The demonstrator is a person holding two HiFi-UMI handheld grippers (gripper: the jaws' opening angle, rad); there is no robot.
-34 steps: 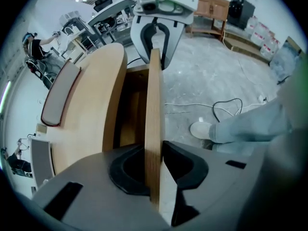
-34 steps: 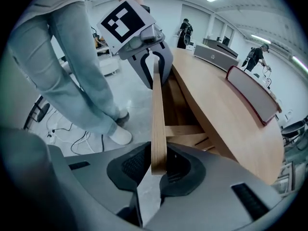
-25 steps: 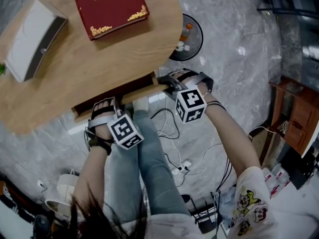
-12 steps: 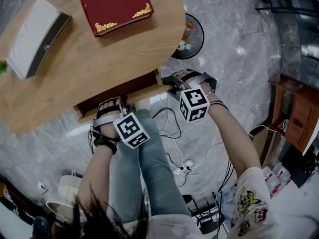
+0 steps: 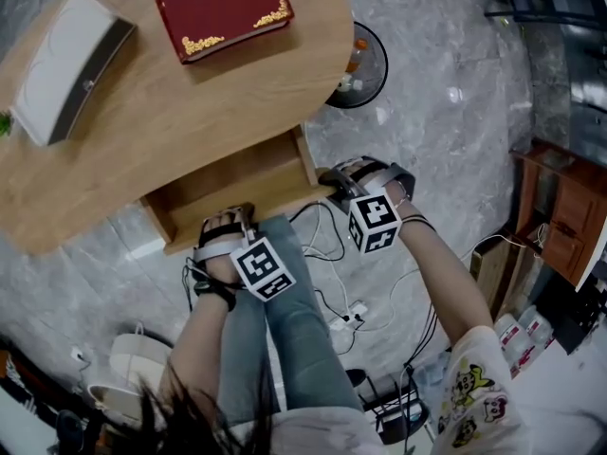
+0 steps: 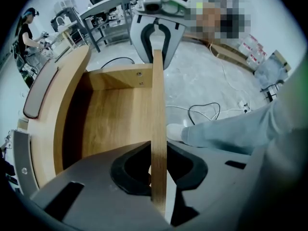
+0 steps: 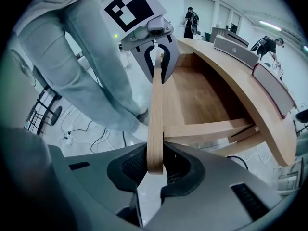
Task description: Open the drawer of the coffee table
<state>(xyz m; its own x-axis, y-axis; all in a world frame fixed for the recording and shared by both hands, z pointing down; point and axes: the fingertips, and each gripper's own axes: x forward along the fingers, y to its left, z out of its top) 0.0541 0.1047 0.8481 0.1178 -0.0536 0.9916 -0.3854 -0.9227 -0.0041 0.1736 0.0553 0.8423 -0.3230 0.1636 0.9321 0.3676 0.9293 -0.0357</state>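
The wooden coffee table (image 5: 142, 131) has its drawer (image 5: 237, 183) pulled partly out toward me, its empty wooden bottom showing. My left gripper (image 5: 237, 220) is shut on the left end of the drawer's thin front panel (image 6: 159, 105), one pad on each face. My right gripper (image 5: 332, 180) is shut on the right end of the same panel (image 7: 156, 105). In the left gripper view my jaws (image 6: 158, 172) clamp the board, with the right gripper (image 6: 156, 32) at its far end. In the right gripper view my jaws (image 7: 154, 170) clamp it, the left gripper (image 7: 154, 52) beyond.
A red book (image 5: 220, 8) and a white-and-grey box (image 5: 66, 69) lie on the tabletop. My legs in jeans (image 5: 285, 330) are right below the drawer. Cables (image 5: 332, 249) trail over the marble floor. A black round base (image 5: 365, 64) sits past the table; a wooden cabinet (image 5: 560, 226) stands at right.
The drawer has slid out from under the tabletop toward me, showing more of its inside. Both grippers came back with the front panel, still clamped on it.
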